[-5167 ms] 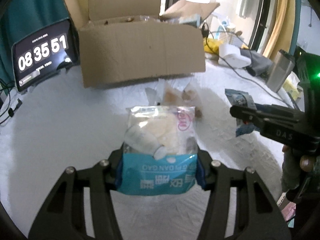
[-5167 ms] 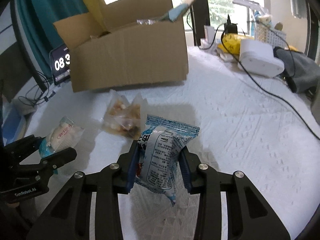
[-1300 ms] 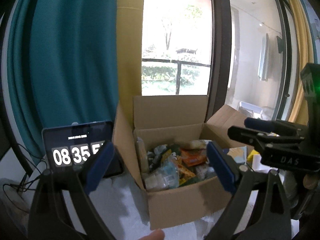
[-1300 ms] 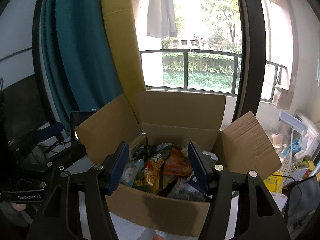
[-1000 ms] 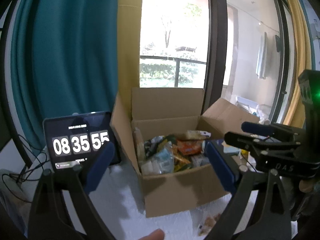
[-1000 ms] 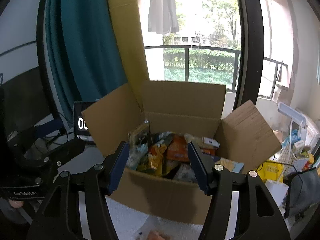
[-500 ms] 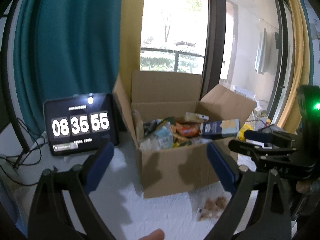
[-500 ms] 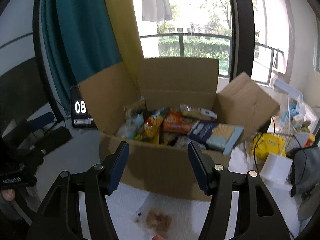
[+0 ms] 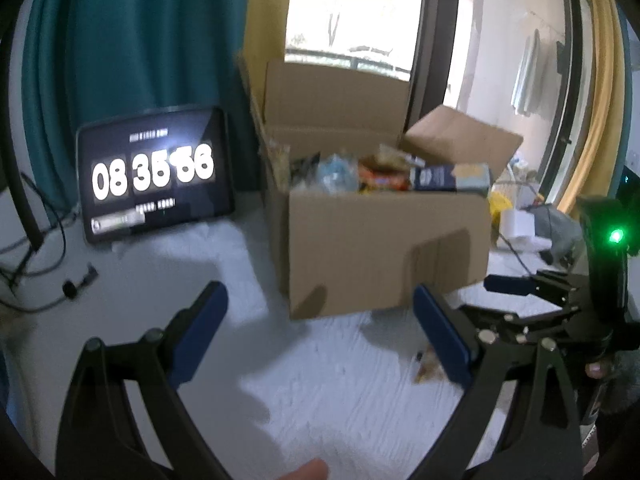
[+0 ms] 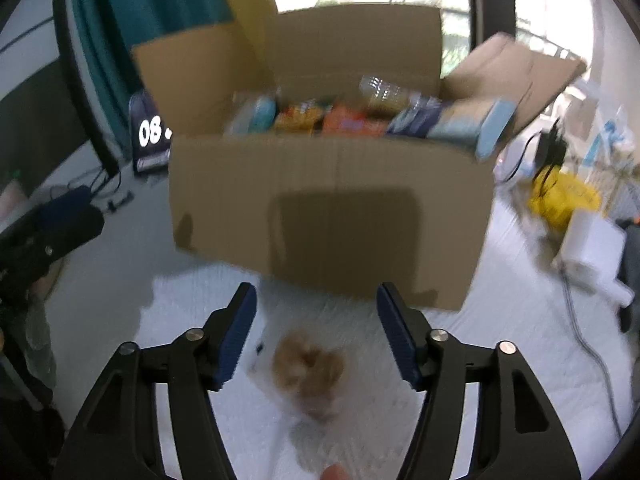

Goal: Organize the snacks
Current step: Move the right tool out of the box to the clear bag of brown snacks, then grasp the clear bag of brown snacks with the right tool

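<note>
Both grippers are empty now. The left gripper has its fingers spread very wide with nothing between them, hanging over the white counter on the near side of the cardboard box. The right gripper also has its fingers well apart and has just been opening them further; nothing is gripped, but the one loose snack bag, clear with brownish pieces inside, lies on the counter just below and between the fingers, close to the near wall of the box. It is blurred, so whether a finger touches it I cannot tell.

The box is already heaped: a pale blue pack, orange and yellow packets, a dark blue carton poking out at the right end. So most of the sorting looks done. That brown bag appears to be the last snack outside, and the right gripper looks lined up for it. The tablet clock sits far left of the box.
</note>
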Motion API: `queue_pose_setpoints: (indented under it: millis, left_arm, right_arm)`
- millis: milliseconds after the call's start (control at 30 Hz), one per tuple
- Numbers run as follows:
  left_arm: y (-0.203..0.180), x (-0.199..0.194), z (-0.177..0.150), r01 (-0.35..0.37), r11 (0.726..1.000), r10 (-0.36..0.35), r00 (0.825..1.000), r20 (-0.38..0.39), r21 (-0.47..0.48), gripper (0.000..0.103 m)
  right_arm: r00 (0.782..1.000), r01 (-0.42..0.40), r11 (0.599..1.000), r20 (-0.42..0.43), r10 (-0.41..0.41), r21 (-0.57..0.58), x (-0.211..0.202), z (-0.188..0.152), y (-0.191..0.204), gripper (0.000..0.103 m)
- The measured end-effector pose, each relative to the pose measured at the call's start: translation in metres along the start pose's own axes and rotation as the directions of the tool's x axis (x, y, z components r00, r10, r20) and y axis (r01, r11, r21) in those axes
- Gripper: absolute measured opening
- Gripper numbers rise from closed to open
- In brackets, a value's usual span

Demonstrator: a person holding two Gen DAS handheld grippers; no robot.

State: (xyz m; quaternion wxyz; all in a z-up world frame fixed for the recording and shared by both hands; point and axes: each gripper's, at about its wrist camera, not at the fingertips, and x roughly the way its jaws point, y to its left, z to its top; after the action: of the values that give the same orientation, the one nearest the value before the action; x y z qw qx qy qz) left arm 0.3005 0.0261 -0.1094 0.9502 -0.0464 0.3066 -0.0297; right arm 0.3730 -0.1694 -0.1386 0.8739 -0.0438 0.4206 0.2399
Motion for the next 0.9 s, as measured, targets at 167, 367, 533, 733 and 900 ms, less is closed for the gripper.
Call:
queue_pose_setpoints:
  millis: [167,367,533,733,900]
  left_arm:
    - [0.005,0.007,-0.018,-0.008,1.000,0.007,0.999,-0.047,-0.018,0.095]
    - [0.009,0.012,-0.034,-0.033,0.999,0.030,0.995,-0.095,-0.031,0.095]
    - [0.013,0.013,-0.043,-0.047,0.998,0.040,0.992,-0.120,-0.052,0.095]
    - [0.018,0.012,-0.045,-0.063,0.996,0.054,0.989,-0.136,-0.058,0.095]
    - [0.019,0.008,-0.042,-0.064,0.996,0.057,0.991,-0.122,-0.056,0.095]
  right_arm:
    - [0.997,-0.054,0.998,-0.052,0.051,-0.044,0.012,-0.020,0.002,0.086]
    - [0.991,-0.065,0.994,-0.120,0.054,-0.092,0.033,-0.038,0.003,0.086]
    - [0.986,-0.056,0.995,-0.164,0.042,-0.084,0.053,-0.049,0.008,0.086]
    - [0.989,-0.048,0.999,-0.142,0.045,-0.021,0.054,-0.041,0.003,0.066]
    - [0.991,-0.042,0.998,-0.129,0.037,-0.035,0.047,-0.040,0.002,0.054]
